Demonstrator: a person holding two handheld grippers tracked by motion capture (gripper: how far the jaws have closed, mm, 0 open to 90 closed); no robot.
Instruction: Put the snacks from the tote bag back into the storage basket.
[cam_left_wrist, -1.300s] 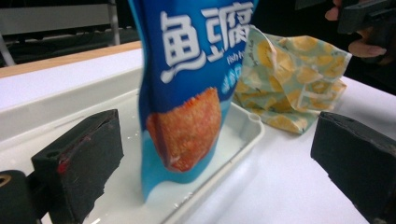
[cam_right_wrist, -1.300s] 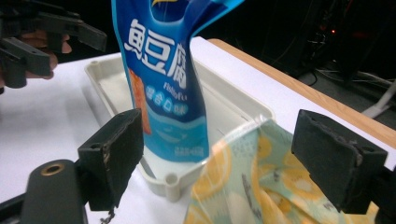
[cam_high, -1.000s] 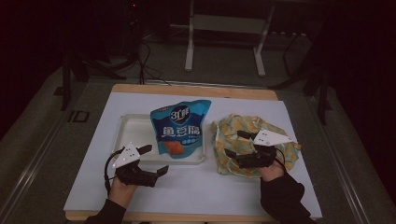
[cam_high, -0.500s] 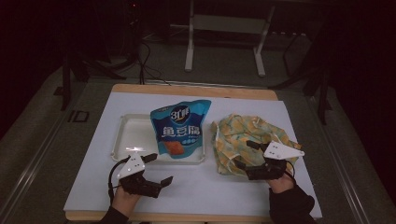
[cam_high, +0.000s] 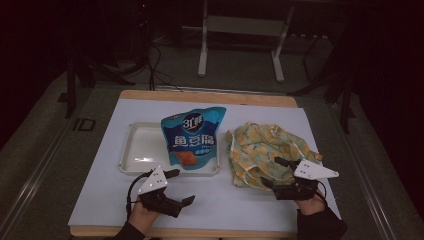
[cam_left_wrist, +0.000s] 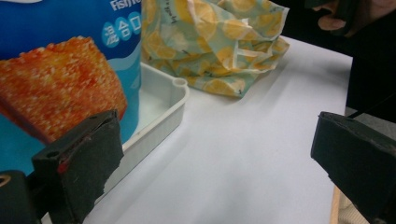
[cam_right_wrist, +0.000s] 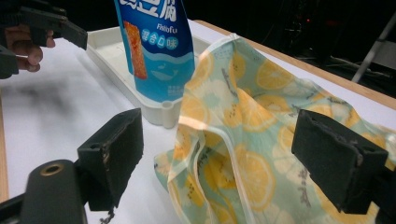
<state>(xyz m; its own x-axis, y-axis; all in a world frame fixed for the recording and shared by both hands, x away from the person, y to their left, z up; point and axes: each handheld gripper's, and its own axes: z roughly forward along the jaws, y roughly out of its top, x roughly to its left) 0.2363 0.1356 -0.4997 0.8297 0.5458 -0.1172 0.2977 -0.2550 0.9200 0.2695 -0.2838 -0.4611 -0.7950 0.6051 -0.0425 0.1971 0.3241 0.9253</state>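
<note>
High view: white tray (cam_high: 135, 150) centre-left on desk (cam_high: 215, 210); blue snack pouch (cam_high: 191, 141) stands in tray's right end. Lemon-print bag (cam_high: 260, 152) crumpled right of tray. Left tongs (cam_high: 176, 187) lower left, jaws apart, empty. Right tongs (cam_high: 272, 172) lower right, jaws apart at bag's near edge.

Left gripper view: pouch upper left, tray corner (cam_left_wrist: 180, 91) beside it; jaws wide.

Right gripper view: bag (cam_right_wrist: 247, 154) between spread jaws; pouch (cam_right_wrist: 156, 51) in tray behind.

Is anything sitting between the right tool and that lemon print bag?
Nothing visible does. The right tool is open at the near edge of the lemon print bag, and in the right gripper view the bag lies directly between the jaws, unobstructed.
</note>
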